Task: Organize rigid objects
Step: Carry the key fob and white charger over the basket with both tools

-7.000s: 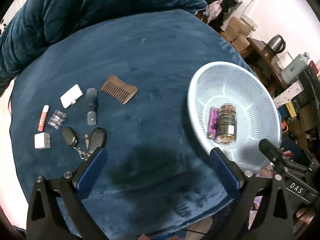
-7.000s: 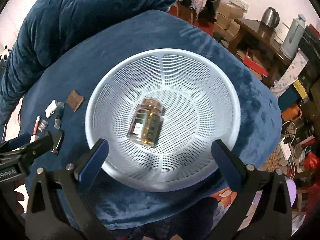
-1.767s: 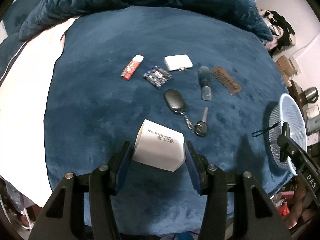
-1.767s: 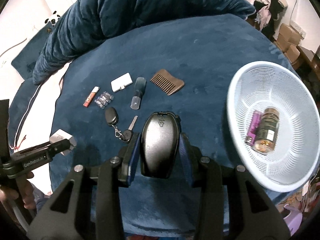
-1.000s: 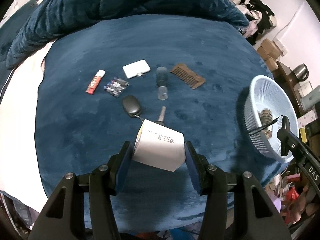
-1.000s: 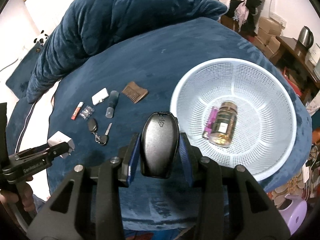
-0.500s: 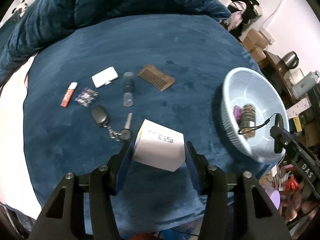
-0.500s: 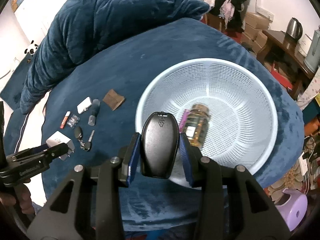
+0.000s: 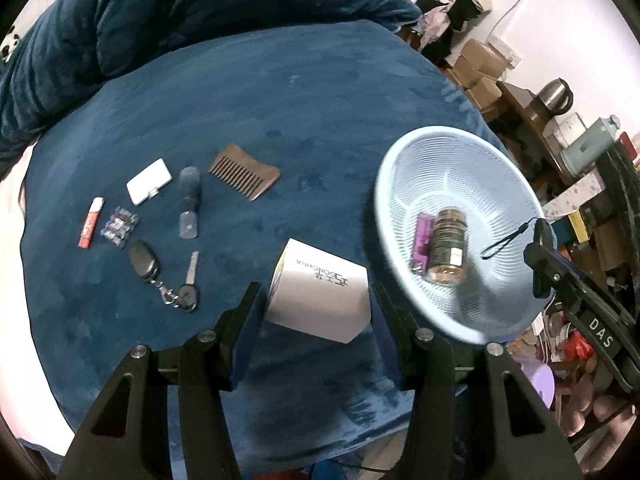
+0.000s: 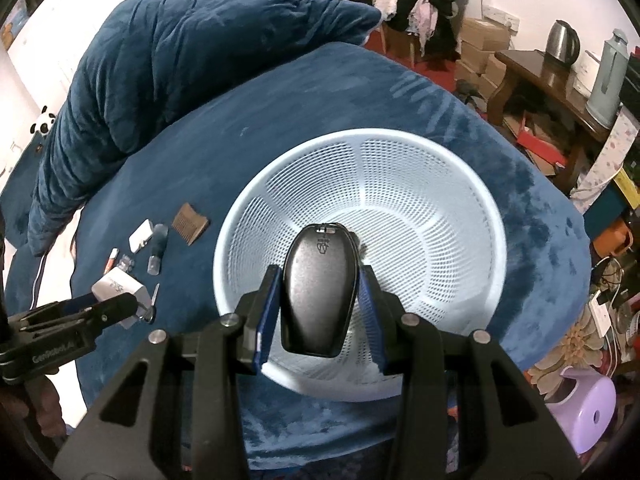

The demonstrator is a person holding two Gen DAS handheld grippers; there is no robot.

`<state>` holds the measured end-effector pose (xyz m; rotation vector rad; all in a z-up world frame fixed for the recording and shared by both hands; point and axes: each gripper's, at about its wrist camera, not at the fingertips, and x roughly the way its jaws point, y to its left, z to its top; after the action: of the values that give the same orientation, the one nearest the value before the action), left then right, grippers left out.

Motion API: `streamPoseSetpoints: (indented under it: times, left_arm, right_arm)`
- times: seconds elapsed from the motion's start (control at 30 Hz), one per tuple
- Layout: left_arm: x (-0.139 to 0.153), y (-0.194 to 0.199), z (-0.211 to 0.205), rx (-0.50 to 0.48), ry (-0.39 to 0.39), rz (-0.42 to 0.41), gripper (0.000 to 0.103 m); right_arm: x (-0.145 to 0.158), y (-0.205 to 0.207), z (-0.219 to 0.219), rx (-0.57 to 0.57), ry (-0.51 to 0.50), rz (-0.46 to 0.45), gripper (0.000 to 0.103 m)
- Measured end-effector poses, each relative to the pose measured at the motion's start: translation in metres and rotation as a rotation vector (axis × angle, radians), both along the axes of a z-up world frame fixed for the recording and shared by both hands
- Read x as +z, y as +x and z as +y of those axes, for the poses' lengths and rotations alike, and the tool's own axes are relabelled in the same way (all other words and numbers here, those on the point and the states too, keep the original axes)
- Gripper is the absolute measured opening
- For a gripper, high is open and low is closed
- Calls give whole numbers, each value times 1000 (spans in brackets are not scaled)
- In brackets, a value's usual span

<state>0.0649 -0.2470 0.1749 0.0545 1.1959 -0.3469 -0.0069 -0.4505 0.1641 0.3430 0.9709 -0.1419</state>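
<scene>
My left gripper (image 9: 318,300) is shut on a white charger block (image 9: 320,292) and holds it above the blue bed cover, just left of the pale blue mesh basket (image 9: 404,168). The basket holds a brown jar (image 9: 448,244) and a purple item (image 9: 422,236). My right gripper (image 10: 318,296) is shut on a black car key fob (image 10: 318,288) and holds it over the basket (image 10: 460,184), hiding the jar. On the cover lie a wooden comb (image 9: 244,172), a white adapter (image 9: 149,181), a small bottle (image 9: 189,204), a red tube (image 9: 90,222), a blister pack (image 9: 119,227) and a key with fob (image 9: 160,272).
A heaped blue quilt (image 9: 160,12) lies at the back of the bed. To the right stand cardboard boxes (image 9: 480,64), a dark side table with a kettle (image 10: 562,42) and a thermos (image 10: 608,80), and a purple stool (image 10: 580,408) on the floor.
Both grippers have moved right toward the basket with their loads. The right gripper with the key fob now hangs over the basket's middle; the left one is close to its rim.
</scene>
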Motion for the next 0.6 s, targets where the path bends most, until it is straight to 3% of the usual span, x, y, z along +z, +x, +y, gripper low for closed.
streamPoseSetpoints:
  times: [0.6]
  left_arm:
    - [-7, 6, -88, -125, -46, 66, 54]
  right_arm:
    - [-11, -3, -44, -66, 19, 22, 39]
